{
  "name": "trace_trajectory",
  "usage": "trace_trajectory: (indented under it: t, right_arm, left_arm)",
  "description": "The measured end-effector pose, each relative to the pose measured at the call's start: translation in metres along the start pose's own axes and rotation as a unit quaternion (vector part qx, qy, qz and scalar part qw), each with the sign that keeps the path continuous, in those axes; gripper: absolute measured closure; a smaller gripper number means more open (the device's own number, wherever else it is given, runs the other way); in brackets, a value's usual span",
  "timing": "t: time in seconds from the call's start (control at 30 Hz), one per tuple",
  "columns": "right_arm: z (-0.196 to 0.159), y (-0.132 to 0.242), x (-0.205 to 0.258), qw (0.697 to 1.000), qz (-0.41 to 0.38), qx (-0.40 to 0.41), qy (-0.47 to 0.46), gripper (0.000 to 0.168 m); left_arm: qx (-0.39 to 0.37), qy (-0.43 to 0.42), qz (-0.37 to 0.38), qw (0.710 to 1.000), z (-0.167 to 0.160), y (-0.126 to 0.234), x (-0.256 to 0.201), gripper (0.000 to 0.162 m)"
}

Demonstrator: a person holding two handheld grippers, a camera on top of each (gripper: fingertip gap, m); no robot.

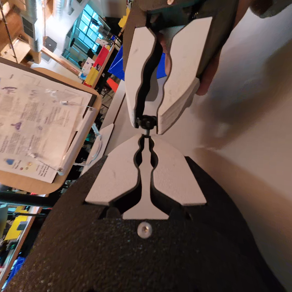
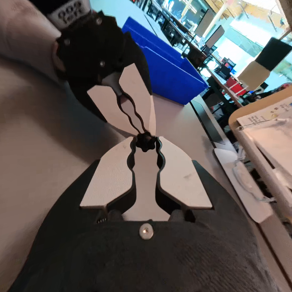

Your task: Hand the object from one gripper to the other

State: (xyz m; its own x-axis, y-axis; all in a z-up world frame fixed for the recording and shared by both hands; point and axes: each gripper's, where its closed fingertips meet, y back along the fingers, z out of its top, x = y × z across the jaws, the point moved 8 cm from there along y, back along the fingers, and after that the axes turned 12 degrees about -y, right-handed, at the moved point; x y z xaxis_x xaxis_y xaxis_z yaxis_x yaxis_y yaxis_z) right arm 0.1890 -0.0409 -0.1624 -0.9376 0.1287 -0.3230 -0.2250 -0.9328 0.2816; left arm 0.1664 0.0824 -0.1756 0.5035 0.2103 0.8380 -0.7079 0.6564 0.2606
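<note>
— Where is the thing they are passing?

— The small black star-shaped plastic knob (image 1: 147,122) is hanging in the air above the pale grey tabletop (image 1: 237,126), between the two tools, which are meeting tip to tip. The left tongs (image 1: 146,137) are pressing almost together on its thin metal threaded stud (image 1: 146,133). The right tongs (image 2: 145,143) are closing on the black head from both sides; their white fingers (image 2: 110,173) are touching it, as far as I am seeing.

— So both are holding it. What is worrying you?

— The left grip, I think. It is pinching only a narrow thread with the very tips, so the knob is turning easily there. If the two tools are pulling apart while both are squeezing, the stud is probably slipping out crookedly, or the head is twisting out of the right tips.

— And if the left one is letting go too soon?

— Then everything is depending on the right tongs, which are catching the knob only at their ends, on a lobed, rounded head. A weak squeeze, and it is dropping to the tabletop and perhaps rolling toward the edge, near the wooden clipboard with printed paper (image 1: 39,126).

— The picture is also looking blurred.

— Yes, the tools seem to be moving, and a shake at this moment is making a slip more likely.
</note>
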Motion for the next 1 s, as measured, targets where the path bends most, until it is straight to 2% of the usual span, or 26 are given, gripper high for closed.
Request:
trace_trajectory:
  t: [0.07, 0.23, 0.47, 0.57, 0.63, 0.77, 0.83, 1.0]
  right_arm:
    - [-0.001, 0.001, 0.002, 1.000, -0.015, -0.007, -0.002, 0.144]
    - [0.006, -0.002, -0.001, 0.994, -0.004, -0.051, -0.094, 0.145]
    - [0.004, 0.000, -0.003, 0.991, -0.015, -0.075, -0.109, 0.143]
    - [0.003, -0.004, -0.007, 0.979, -0.014, -0.076, -0.190, 0.120]
    - [0.003, -0.007, -0.009, 0.964, -0.010, -0.091, -0.249, 0.118]
    - [0.003, -0.010, -0.010, 0.948, -0.016, -0.107, -0.300, 0.124]
    - [0.004, -0.009, -0.009, 0.952, -0.016, -0.109, -0.286, 0.141]
    - [0.007, -0.009, -0.008, 0.968, -0.032, -0.088, -0.234, 0.144]
  left_arm:
    - [-0.007, 0.012, -0.003, 1.000, 0.000, 0.000, 0.000, 0.157]
    - [-0.025, 0.063, 0.003, 0.998, -0.001, 0.002, 0.007, 0.158]
    - [-0.028, 0.072, 0.018, 0.997, 0.000, 0.004, 0.010, 0.158]
    - [-0.003, 0.050, 0.051, 0.997, -0.003, 0.005, 0.013, 0.158]
    - [-0.001, 0.042, 0.065, 0.997, -0.002, 0.006, 0.014, 0.158]
    - [0.012, 0.022, 0.084, 0.996, 0.000, 0.007, 0.015, 0.158]
    - [0.020, 0.011, 0.084, 0.996, 0.000, 0.006, 0.014, 0.158]
    - [0.016, 0.023, 0.079, 0.996, -0.002, 0.005, 0.014, 0.158]
